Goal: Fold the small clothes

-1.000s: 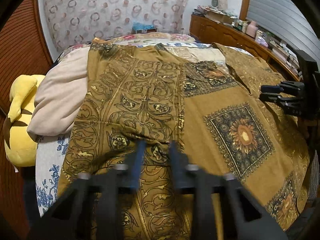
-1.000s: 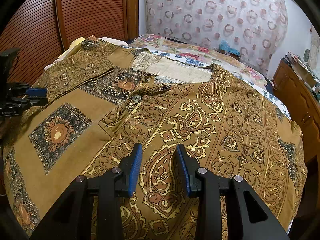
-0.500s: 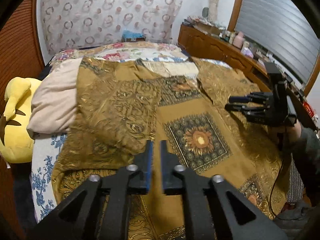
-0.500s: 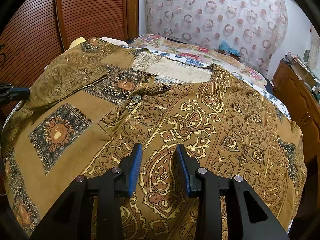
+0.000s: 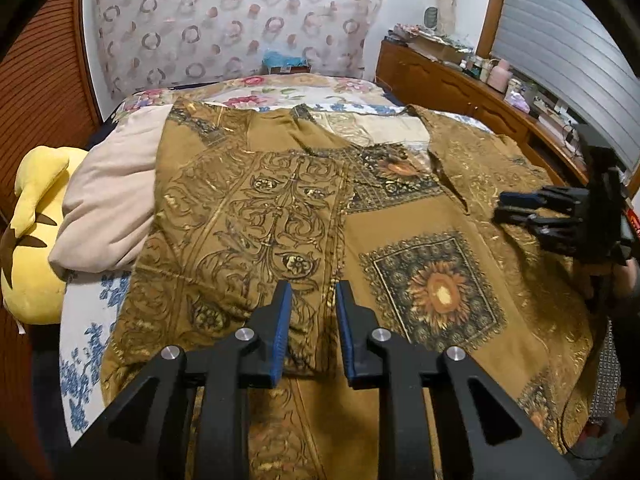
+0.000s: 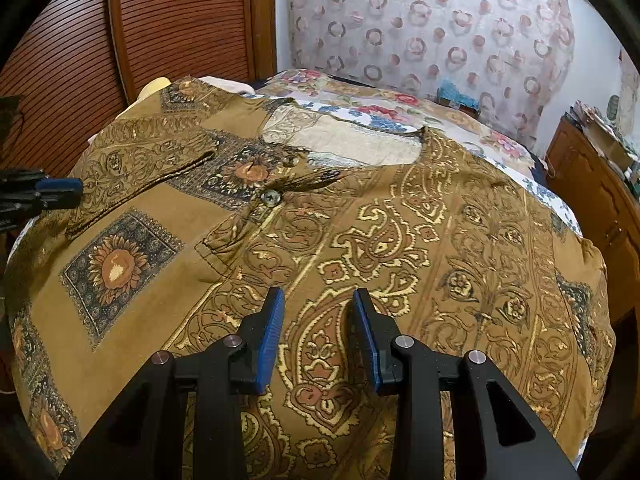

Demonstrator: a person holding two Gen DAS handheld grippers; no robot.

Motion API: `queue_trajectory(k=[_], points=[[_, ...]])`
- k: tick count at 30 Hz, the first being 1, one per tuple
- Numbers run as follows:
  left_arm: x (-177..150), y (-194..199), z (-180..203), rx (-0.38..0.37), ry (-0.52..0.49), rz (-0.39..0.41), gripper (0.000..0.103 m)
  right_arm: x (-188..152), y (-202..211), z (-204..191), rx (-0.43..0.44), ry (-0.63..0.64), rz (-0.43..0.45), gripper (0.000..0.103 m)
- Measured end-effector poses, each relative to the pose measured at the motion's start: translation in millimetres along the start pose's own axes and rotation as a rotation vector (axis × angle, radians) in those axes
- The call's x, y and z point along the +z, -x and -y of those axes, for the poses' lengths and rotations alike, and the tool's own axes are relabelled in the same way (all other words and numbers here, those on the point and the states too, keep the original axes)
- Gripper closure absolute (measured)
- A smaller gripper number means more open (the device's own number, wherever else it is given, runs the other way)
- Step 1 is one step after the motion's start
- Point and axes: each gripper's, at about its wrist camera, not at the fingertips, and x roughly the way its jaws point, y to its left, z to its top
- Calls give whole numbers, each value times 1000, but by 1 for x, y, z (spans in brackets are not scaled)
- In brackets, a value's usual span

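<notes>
Landmark: mustard-brown patterned cotton shirt [image 5: 400, 216], spread flat over the floral-sheeted bed [image 5: 80, 320], front up, one side folded inward across the body.

1. Left claw [image 5: 310, 334], black frame with blue pads: above the shirt's near hem, at the folded panel's lower edge. Jaws opening; nothing is gripped, cloth lies beneath.
2. Right claw [image 6: 318, 334], same make: above the shirt's near paisley panel, jaws parted, released, holding nothing.
3. Small round grey button [image 6: 271, 197]: on the shirt's placket, below the neckline.
4. Beige cushion [image 5: 108, 200]: just beside the shirt's folded edge.
5. Yellow plush toy [image 5: 28, 264]: beyond the cushion, away from the shirt.
6. Ring-patterned curtain [image 5: 240, 20]: behind the shirt's collar end.
</notes>
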Motion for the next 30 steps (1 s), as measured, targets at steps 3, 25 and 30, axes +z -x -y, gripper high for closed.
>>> queue_trajectory(k=[3, 25, 30], points=[[4, -12, 6, 16, -19, -10, 80, -2, 13, 12, -12, -30, 29, 67], [18, -41, 33, 56, -111, 1, 72, -66, 67, 177, -245, -338, -15, 61], [20, -42, 33, 53, -110, -1, 63, -76, 57, 190, -206, -380, -38, 61]])
